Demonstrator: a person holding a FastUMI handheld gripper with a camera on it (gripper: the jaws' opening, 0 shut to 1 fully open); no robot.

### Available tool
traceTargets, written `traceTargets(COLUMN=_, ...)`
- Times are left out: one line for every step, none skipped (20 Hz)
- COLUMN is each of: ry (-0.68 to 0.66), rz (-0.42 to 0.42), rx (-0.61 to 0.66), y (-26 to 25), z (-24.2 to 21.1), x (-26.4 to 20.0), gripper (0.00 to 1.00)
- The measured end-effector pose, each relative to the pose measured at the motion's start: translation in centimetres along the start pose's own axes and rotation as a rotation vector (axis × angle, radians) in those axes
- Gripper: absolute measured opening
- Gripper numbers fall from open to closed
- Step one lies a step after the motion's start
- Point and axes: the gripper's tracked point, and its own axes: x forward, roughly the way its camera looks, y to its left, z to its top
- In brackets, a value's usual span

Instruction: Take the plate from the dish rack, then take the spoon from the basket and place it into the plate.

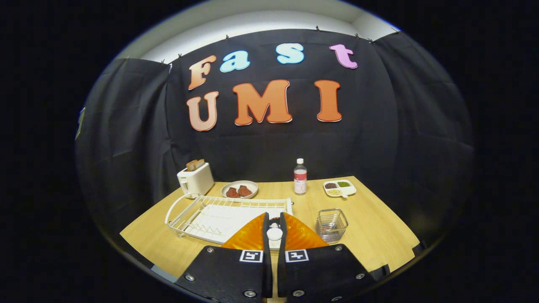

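Note:
An orange plate [300,235] with a ribbed surface shows on both sides of my gripper [274,222], whose fingers stand close together and pinch it at the near right corner of the white wire dish rack [198,214]. Something small, round and white sits in the narrow gap between the fingers. The rack lies on the wooden table [379,227], to the left and beyond the fingers. Just right of the fingers stands a small wire basket [332,225] with a spoon [333,222] faintly visible inside.
At the back of the table stand a white toaster [195,180] with bread in it, a bowl [239,189] with dark red pieces, a clear bottle [300,176] and a white divided dish [339,188] of grains. Black cloth walls the booth.

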Motion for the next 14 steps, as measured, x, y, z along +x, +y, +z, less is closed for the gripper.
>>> traceTargets(ry=0.011, rz=0.019, rx=-0.002, y=1.2, z=-0.8, x=-0.3, gripper=0.05)
traceTargets(ry=0.025, rz=0.036, rx=-0.003, y=2.3, z=-1.6, x=-0.5, gripper=0.05)
traceTargets(ry=0.038, rz=0.052, rx=-0.006, y=3.3, z=-2.6, x=-0.7, gripper=0.05)
traceTargets(ry=0.050, rz=0.065, rx=-0.008, y=4.2, z=-3.4, x=-0.7, gripper=0.05)
traceTargets(ry=0.061, rz=0.081, rx=-0.006, y=5.0, z=-4.2, x=-0.7, gripper=0.05)
traceTargets(ry=0.070, rz=0.095, rx=-0.001, y=5.8, z=-4.9, x=-0.8, gripper=0.05)
traceTargets(ry=0.077, rz=0.111, rx=0.002, y=6.5, z=-5.6, x=-0.9, gripper=0.05)
traceTargets(ry=0.084, rz=0.126, rx=0.004, y=7.2, z=-6.4, x=-0.8, gripper=0.05)
traceTargets(ry=0.097, rz=0.141, rx=0.004, y=7.8, z=-7.4, x=-0.8, gripper=0.05)
traceTargets(ry=0.115, rz=0.155, rx=0.001, y=8.3, z=-8.5, x=-0.6, gripper=0.05)
traceTargets(ry=0.132, rz=0.163, rx=-0.002, y=8.6, z=-9.5, x=-0.4, gripper=0.05)
traceTargets(ry=0.150, rz=0.171, rx=-0.002, y=8.9, z=-10.6, x=-0.3, gripper=0.05)
traceTargets(ry=0.163, rz=0.179, rx=0.000, y=9.2, z=-11.5, x=-0.4, gripper=0.05)
traceTargets(ry=0.171, rz=0.187, rx=0.004, y=9.4, z=-12.2, x=-0.2, gripper=0.05)
